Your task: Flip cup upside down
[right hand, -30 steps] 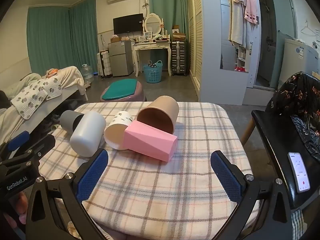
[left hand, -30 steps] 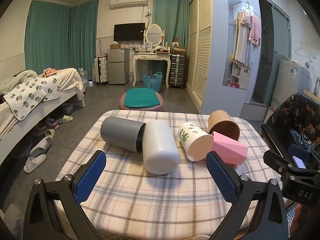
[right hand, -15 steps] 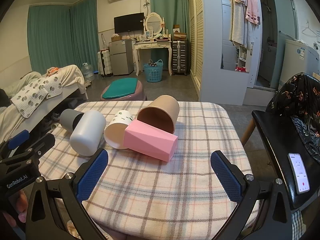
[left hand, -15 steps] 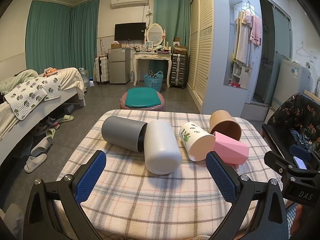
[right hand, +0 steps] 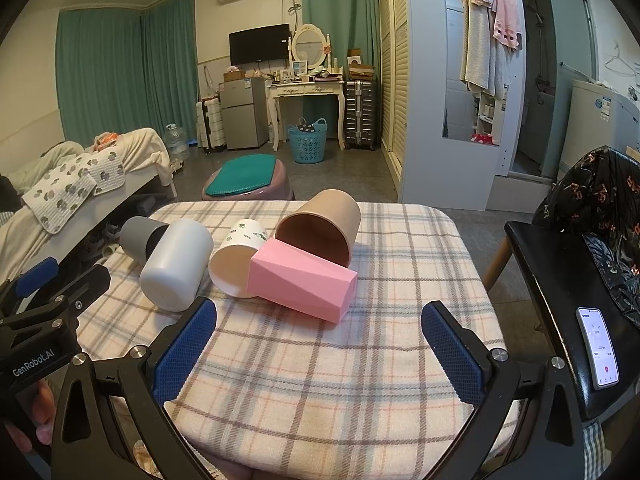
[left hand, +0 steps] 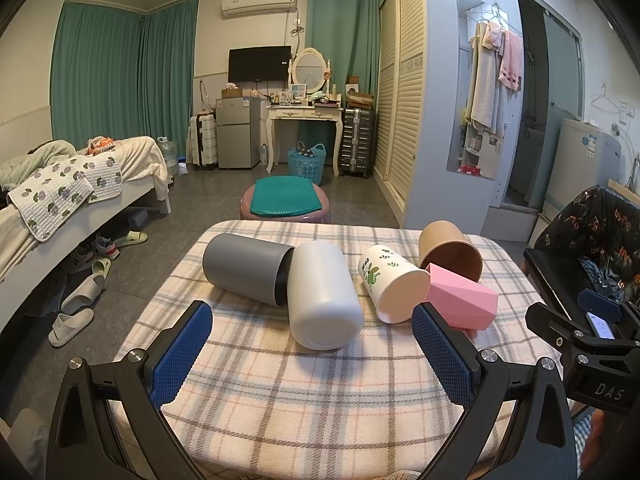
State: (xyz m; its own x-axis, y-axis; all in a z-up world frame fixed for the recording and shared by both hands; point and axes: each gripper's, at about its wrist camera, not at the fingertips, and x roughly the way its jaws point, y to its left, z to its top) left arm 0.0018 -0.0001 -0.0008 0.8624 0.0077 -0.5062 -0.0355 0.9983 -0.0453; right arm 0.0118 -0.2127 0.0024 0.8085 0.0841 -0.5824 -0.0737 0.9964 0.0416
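Both our grippers, the left gripper [left hand: 312,350] and the right gripper [right hand: 319,350], hang spread wide and grasp nothing, low over the near edge of the checked tablecloth [left hand: 320,392]. Five cups lie on their sides ahead: grey cup [left hand: 240,268] touching white cup [left hand: 322,294], then the leaf-print cup [left hand: 392,286], pink faceted cup [right hand: 302,278] and brown cup [right hand: 320,228] clustered together. Beyond stands a stool [left hand: 286,202].

Five cups [left hand: 325,294] on one table [left hand: 328,396].
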